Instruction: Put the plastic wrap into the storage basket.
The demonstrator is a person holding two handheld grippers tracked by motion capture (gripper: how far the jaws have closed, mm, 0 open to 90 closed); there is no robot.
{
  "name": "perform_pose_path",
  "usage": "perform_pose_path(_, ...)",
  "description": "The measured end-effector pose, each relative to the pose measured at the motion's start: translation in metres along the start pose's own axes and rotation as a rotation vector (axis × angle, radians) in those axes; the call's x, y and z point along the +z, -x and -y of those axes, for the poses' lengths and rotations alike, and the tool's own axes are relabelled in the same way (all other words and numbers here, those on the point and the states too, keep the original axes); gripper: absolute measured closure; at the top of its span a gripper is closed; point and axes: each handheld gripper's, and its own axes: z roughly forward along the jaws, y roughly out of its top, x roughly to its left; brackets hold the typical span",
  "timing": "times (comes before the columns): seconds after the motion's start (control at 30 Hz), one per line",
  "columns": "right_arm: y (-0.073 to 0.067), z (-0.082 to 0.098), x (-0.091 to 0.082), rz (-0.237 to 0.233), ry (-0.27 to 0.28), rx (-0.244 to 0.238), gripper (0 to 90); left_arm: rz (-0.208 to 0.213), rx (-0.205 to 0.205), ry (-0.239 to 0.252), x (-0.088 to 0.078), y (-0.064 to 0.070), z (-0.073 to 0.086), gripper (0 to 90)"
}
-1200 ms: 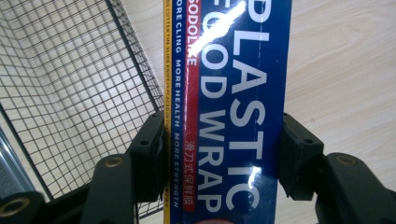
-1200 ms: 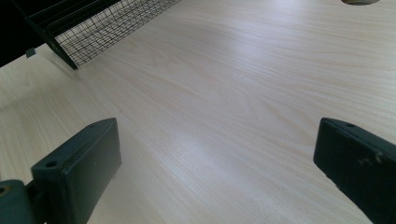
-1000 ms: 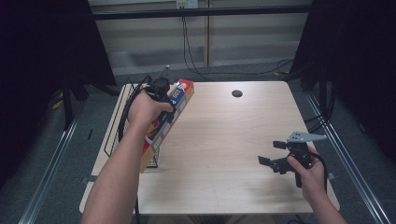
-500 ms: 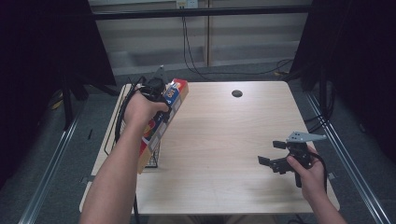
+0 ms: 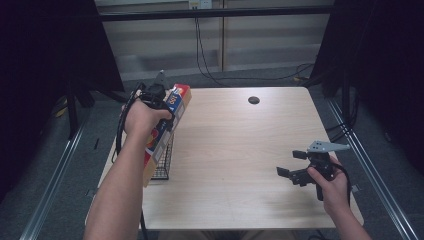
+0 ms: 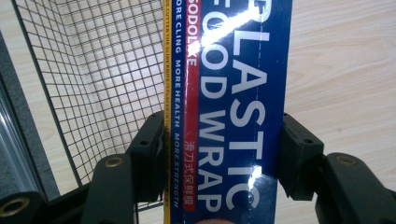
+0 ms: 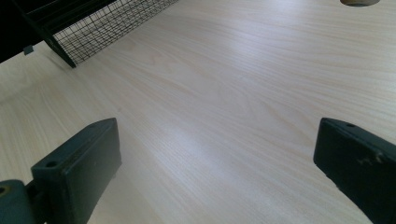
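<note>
A long blue, red and yellow box of plastic food wrap (image 6: pixel 229 107) is clamped between the two black jaws of my left gripper (image 6: pixel 223 154). In the high view the box (image 5: pixel 176 102) lies lengthwise over the black wire basket (image 5: pixel 164 162) at the table's left edge, with my left gripper (image 5: pixel 161 104) on its far half. The basket's mesh wall (image 6: pixel 93 84) stands just left of the box. My right gripper (image 5: pixel 294 165) hovers low over the table near the front right, its jaws wide apart with bare wood between them (image 7: pixel 219 154).
The light wooden table (image 5: pixel 240 150) has a round cable hole (image 5: pixel 253 100) near its far edge. A corner of the wire basket (image 7: pixel 102 25) lies far ahead of my right gripper. Dark curtains and metal frame rails flank the table.
My left hand has carried the wrap box a little to the left, further over the basket. The right gripper has stayed where it was.
</note>
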Motion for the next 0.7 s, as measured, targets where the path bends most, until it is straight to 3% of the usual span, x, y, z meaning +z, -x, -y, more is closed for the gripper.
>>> perform_pose_path(0.7,-0.001,0.000,0.001,-0.003,0.001,0.001,0.7,-0.021,-0.102,0.024,0.001,-0.018,0.007,43.9)
